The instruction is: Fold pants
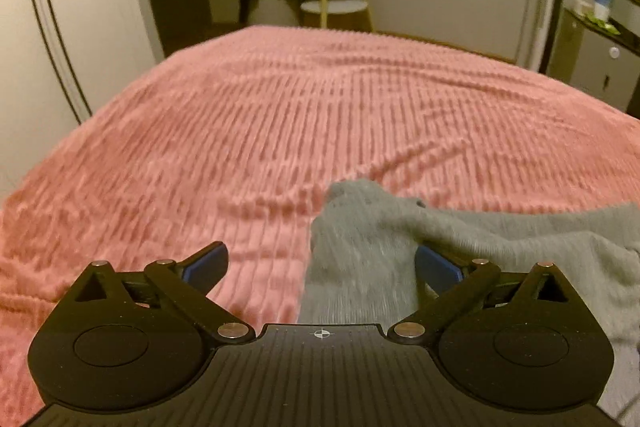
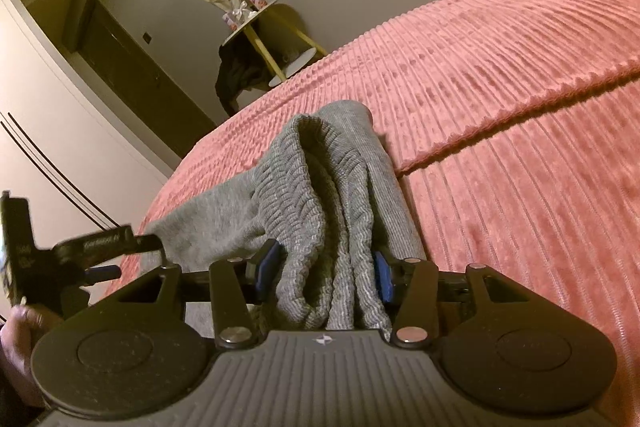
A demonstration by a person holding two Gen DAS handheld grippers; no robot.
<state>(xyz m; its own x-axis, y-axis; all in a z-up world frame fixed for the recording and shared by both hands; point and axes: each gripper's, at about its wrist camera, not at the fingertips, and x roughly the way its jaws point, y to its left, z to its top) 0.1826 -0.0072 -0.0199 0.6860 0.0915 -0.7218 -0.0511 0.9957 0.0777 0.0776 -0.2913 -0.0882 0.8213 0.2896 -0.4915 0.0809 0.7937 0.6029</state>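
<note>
The grey pants [image 2: 320, 211] lie bunched on the pink bedspread [image 2: 520, 107], and their ribbed waistband is pinched between the fingers of the right gripper [image 2: 325, 269]. The left gripper [image 1: 320, 267] is spread wide, with cloth lying across one finger only and nothing gripped. If the bundle is lifted or pulled from this one-sided hold, the thick band could be lost from the pads, or the loose side could sag and the fold be skewed.

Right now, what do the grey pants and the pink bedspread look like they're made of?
Grey pants: soft matte knit, probably cotton jersey, with a ribbed band bunched between the right gripper fingers. Pink bedspread: plush ribbed fabric, maybe corded velvet or fleece, with a slight sheen.
</note>
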